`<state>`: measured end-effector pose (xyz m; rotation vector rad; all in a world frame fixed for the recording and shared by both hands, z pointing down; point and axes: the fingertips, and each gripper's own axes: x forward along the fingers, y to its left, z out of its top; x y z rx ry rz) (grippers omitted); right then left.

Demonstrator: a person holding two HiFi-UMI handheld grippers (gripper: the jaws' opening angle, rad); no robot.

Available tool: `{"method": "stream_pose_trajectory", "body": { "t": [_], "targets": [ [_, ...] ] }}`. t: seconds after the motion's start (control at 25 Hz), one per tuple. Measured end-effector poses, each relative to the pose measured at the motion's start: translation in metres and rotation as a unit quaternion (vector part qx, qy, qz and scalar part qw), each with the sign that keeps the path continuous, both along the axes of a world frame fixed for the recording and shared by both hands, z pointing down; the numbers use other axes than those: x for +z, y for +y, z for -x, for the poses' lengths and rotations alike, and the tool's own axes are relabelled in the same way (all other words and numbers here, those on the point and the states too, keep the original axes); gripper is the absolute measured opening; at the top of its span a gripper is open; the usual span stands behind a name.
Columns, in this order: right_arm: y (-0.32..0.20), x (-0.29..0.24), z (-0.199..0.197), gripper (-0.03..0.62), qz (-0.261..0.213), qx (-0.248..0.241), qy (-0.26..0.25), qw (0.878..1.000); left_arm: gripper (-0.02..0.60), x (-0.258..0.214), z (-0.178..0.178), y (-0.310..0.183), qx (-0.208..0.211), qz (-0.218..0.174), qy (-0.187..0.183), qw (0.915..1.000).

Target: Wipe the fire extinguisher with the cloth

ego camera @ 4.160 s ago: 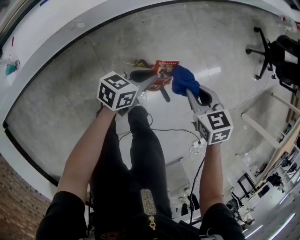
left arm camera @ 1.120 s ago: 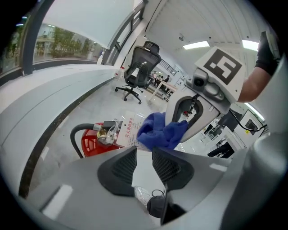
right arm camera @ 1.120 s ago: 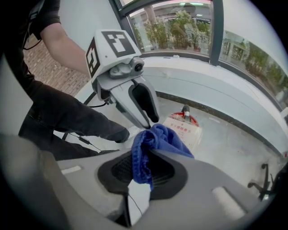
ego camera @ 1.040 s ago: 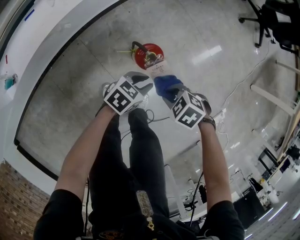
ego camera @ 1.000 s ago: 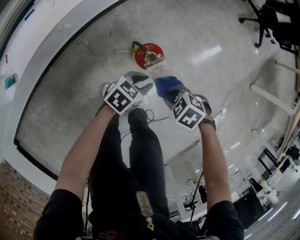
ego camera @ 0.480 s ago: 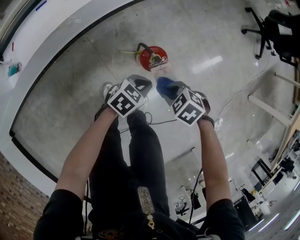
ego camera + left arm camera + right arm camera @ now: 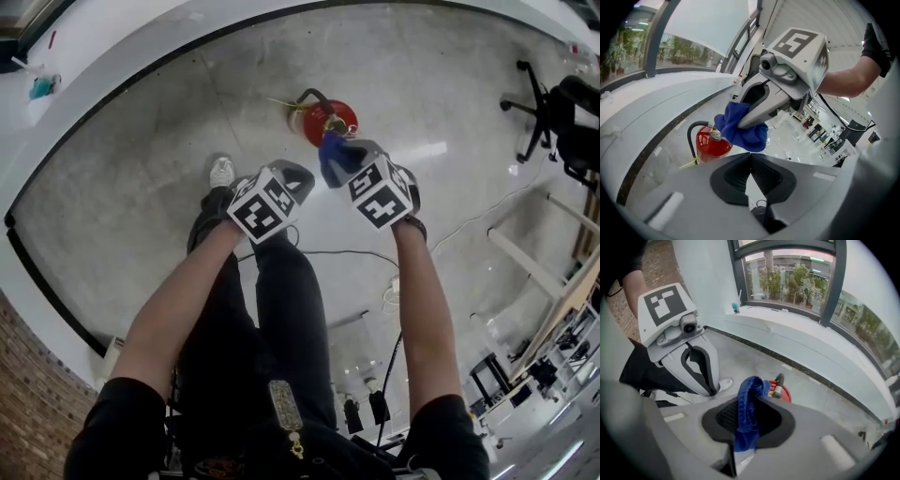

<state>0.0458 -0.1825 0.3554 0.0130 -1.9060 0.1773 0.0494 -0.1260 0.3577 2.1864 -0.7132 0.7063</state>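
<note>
**A:** What's the left claw (image 7: 296, 174) doing here?

**B:** Not much. Its jaws are pinched right together with nothing in them. It hangs on the near side of the extinguisher (image 7: 326, 120), off to its left and clear of it. My guess is it's parked there to stay out of the cloth's way, but close enough to steady the can if it wobbles.

**A:** And the extinguisher itself?

**B:** It's standing upright on the floor (image 7: 169, 150), beyond both claws, with the black hose (image 7: 691, 136) arched over its left side. It's red, so it's easy to spot.

**A:** Right claw?

**B:** The right claw (image 7: 742, 123) is clamped on the blue cloth (image 7: 749, 404). A wad is bunched out past the tips, which makes sense, since that way the fabric meets the can and not the plastic. The claw points steeply down over the extinguisher's near-right side, just above the top. From the left gripper view the cloth overlaps the valve, but I can't tell whether it's touching. To me it looks like the wipe is about to start at the top.
</note>
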Motion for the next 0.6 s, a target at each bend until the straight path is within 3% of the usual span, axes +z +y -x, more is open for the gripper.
{"method": "stream_pose_trajectory", "body": {
  "t": [0.28, 0.6],
  "targets": [
    [-0.022, -0.016, -0.028, 0.057, -0.03, 0.079, -0.013, 0.996, 0.006, 0.004, -0.01, -0.003, 0.007, 0.005, -0.002, 1.0],
    [-0.003, -0.015, -0.078, 0.057, -0.012, 0.099, 0.006, 0.995, 0.006, 0.016, -0.036, -0.003, 0.035, 0.017, -0.01, 0.9992]
  ]
}}
